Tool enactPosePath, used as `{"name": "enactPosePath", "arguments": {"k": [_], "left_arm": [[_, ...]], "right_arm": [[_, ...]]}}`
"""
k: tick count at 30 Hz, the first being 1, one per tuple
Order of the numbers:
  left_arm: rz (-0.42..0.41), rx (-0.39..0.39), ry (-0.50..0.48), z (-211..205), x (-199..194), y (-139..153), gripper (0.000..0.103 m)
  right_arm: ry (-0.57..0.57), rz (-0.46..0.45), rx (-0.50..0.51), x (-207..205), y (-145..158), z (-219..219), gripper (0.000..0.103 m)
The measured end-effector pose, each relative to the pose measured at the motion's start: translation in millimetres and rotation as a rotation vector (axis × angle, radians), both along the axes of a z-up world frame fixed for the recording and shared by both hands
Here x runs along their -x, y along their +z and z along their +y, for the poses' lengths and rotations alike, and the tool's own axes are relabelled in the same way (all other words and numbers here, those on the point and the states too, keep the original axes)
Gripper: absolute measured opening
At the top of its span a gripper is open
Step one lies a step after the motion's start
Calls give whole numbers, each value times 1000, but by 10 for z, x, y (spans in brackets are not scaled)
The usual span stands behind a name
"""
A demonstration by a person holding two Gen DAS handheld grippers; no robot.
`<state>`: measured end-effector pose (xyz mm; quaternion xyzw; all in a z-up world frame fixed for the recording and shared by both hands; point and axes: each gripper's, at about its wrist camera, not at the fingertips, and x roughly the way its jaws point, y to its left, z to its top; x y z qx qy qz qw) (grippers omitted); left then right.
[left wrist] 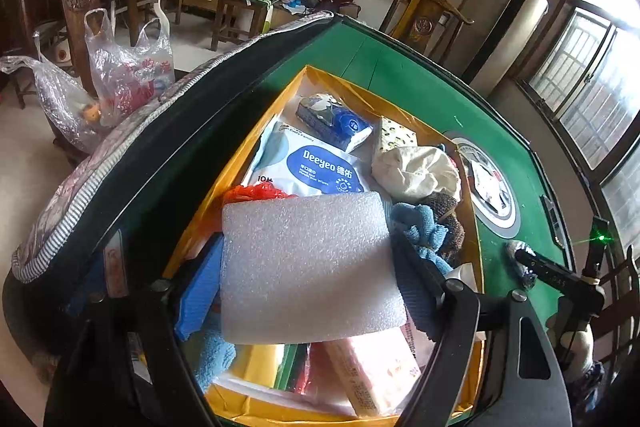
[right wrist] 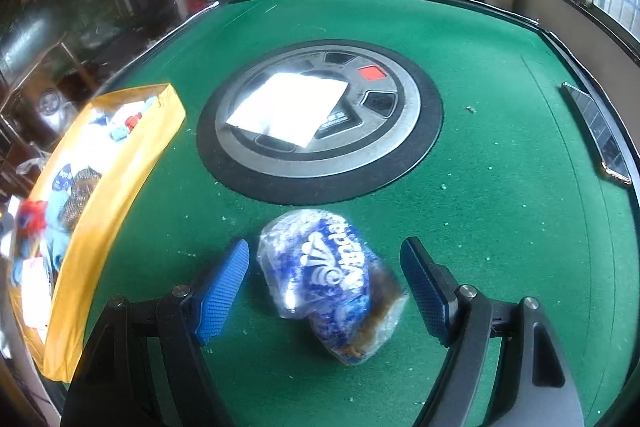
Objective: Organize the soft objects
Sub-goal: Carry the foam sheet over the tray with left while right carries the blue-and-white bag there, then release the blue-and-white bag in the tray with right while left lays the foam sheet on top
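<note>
Right tool (right wrist: 324, 287): jaws apart, holding nothing; the blue pads stand clear on either side of the tissue pack, not touching it.
Tissue pack (right wrist: 328, 283): blue and white plastic-wrapped pack on the green worktop (right wrist: 500, 147), lying between the right tool's fingers, just near of the round centre panel (right wrist: 400, 131).
Pack's long axis: runs from far-left to near-right, slanted across the gap between the pads, so the pads face its longer sides at an angle.
Left tool (left wrist: 308, 267): jaws wide and closed on the white foam sheet (left wrist: 308, 263), held above the yellow box (left wrist: 404, 111).
Yellow box: on the left part of the worktop, left of the pack and well apart from it; already crowded with a wipes pouch (left wrist: 312, 167), cloths and packets.
Nearer hand: the right, judged; the left is busy over the box.
Open room: bare felt on the pack's right and near sides; the panel edge lies close on the far side.
White paper (right wrist: 288, 107): flat on the centre panel, clear of both tools.
</note>
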<state>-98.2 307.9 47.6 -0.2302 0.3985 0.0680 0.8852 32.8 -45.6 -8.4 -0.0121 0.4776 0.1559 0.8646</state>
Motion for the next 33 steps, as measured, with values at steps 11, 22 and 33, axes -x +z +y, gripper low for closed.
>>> {"name": "enactPosePath", "arguments": {"k": [11,22,33], "left_arm": [[-143,129,65,225,385,245,80],[-167,163,103,332,577,186,80],[-173,134,156,583,862,170,80]], "right_arm": [[-17,-68,-110,268,357,-57,44],[408,-49,-181,597,770,1686,45],[515,40,-29,676,218,2911,45]]}}
